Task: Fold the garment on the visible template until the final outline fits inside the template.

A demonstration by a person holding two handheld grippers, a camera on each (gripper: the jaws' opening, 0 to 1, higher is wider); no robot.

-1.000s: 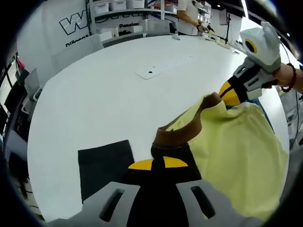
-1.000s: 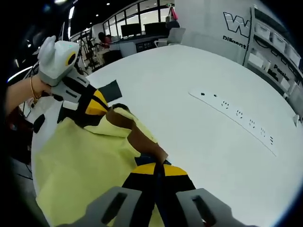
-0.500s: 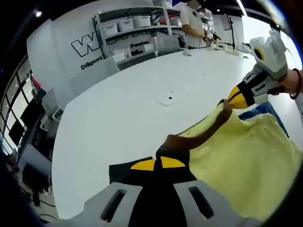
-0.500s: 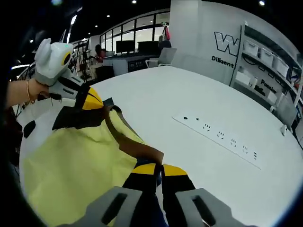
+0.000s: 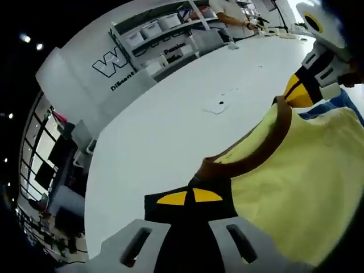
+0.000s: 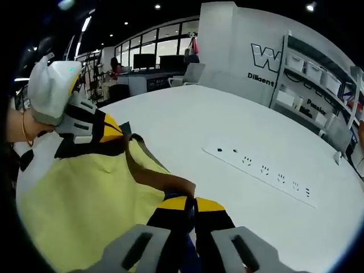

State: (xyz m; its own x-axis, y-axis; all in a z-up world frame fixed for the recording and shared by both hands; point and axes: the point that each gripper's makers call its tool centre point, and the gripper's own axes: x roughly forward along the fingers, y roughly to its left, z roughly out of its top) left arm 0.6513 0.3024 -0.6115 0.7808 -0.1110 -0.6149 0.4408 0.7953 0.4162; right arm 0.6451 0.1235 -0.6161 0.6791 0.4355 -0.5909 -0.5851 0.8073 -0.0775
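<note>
Since earlier: collar span drawn straighter, garment raised off white table (image 6: 239, 131) | yellow garment (image 5: 296, 182) hangs between both grippers | left gripper (image 5: 190, 196) clamped on brown collar (image 5: 250, 159) | right gripper (image 6: 189, 203) clamped on collar's other end.

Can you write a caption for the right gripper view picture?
Two grippers hold a yellow shirt up by its brown collar.

A large white table (image 6: 187, 122) filled the middle of both views, with a strip of power sockets (image 6: 263, 170) set into its top. Behind it, upper right in the right gripper view, stood a white wall with dark lettering (image 6: 267, 60) and shelves of storage bins (image 6: 321, 71). Windows (image 6: 153, 48) and ceiling spotlights (image 6: 157, 7) showed at upper left.
</note>
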